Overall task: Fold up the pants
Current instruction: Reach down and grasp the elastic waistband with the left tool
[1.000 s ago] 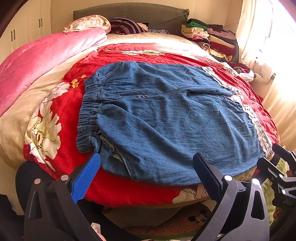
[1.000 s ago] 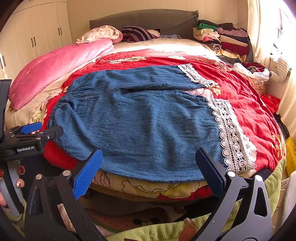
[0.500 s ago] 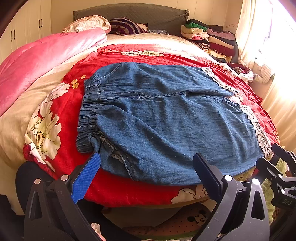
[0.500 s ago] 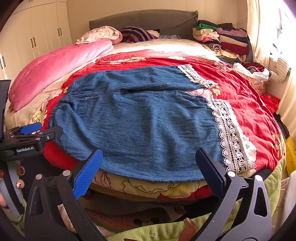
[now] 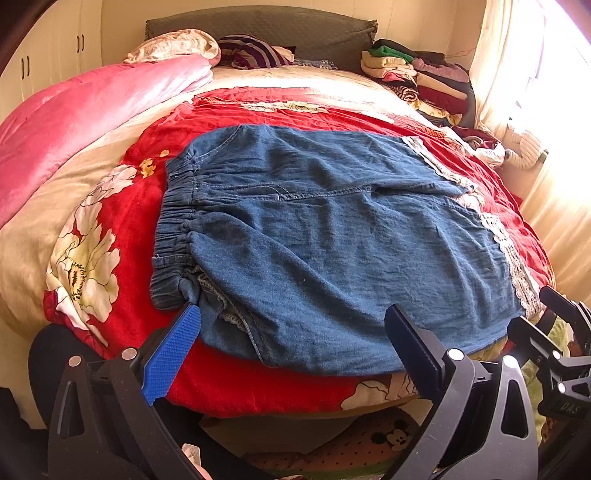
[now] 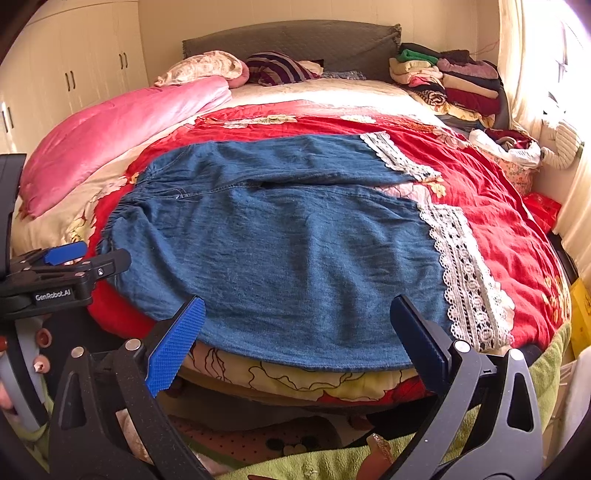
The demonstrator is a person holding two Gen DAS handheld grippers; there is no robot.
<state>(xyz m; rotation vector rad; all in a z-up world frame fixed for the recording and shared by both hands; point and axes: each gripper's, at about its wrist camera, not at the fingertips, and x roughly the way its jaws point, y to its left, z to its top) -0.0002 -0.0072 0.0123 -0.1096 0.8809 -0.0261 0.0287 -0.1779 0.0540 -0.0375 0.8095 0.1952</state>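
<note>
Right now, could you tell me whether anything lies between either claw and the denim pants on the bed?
Nothing visible does. The pants lie spread flat on the red blanket, and both the left claw and right claw hang open just before their near edge.

I see a bed (image 5: pixel 66 206) filling most of both views, its grey headboard (image 5: pixel 266 26) along the top of the frame. A red floral blanket (image 5: pixel 122 206) covers the centre and lower part. On it, mid-frame, the denim pants (image 5: pixel 332 236) lie flat, elastic waistband toward the left, lace-trimmed hems (image 6: pixel 465 273) toward the right. A pink quilt (image 5: pixel 81 107) lies bunched at the upper left. Pillows (image 6: pixel 207 66) rest at top centre against the headboard. A stack of folded clothes (image 6: pixel 454 81) sits at the upper right corner.
</note>
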